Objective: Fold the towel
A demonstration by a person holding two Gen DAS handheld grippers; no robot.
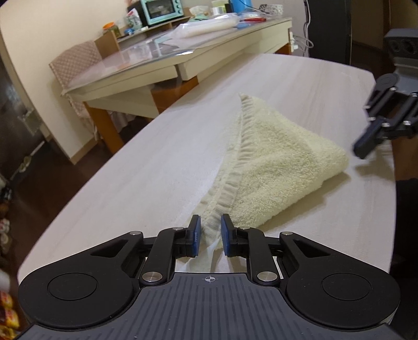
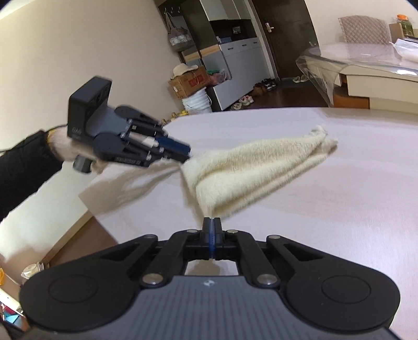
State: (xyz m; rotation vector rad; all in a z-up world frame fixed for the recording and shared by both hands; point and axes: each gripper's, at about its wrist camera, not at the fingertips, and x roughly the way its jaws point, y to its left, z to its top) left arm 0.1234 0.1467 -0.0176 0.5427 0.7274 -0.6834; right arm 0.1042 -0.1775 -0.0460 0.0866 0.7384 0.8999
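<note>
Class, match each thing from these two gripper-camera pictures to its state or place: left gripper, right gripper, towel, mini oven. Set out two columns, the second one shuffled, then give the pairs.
1 left gripper
2 right gripper
3 towel
4 mini oven

A teal, at the back of the far desk
B jaws shut, holding nothing
C folded, lying on the pale table
D jaws apart, towel corner between them

Pairs: 1-D, 2-B, 3-C, 4-A
</note>
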